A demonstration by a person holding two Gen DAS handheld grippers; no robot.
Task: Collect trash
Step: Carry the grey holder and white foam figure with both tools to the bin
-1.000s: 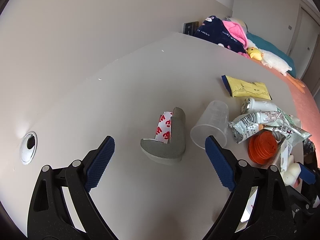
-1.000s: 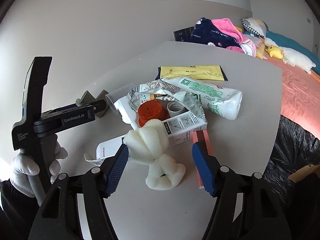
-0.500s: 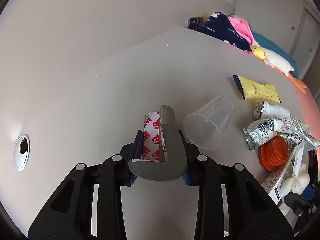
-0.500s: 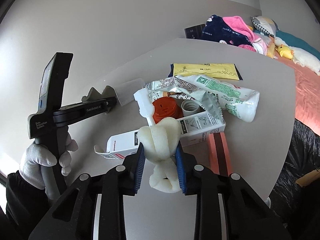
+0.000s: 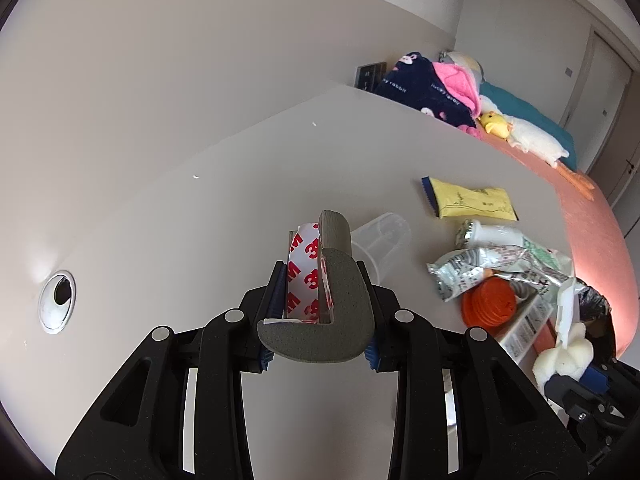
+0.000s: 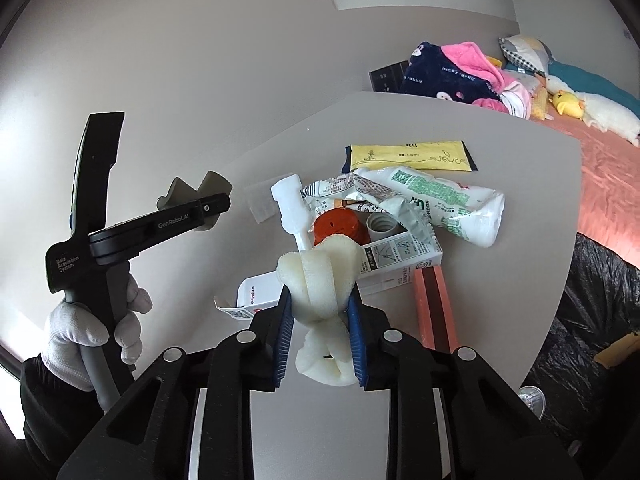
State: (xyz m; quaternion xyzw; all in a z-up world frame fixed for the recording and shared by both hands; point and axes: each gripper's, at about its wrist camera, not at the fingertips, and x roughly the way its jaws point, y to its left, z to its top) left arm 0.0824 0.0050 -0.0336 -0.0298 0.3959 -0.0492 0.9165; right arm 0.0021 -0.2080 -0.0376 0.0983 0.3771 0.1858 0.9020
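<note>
On the surface point(image 5: 168, 240) a cable hole point(image 5: 57, 307) sits at nine o'clock in the left wrist view. The foam corner piece point(image 5: 340, 320) is at centre, between the jaws of the left hand-held gripper point(image 5: 318, 334), with the plastic cup point(image 5: 380, 244) just behind it at one o'clock. The wrappers point(image 6: 420, 200), lid point(image 6: 340, 226) and box point(image 6: 396, 260) are heaped together at three o'clock, the flat packet point(image 6: 408, 157) behind them. The bed point(image 6: 608, 184) lies beyond the surface's far right edge.
</note>
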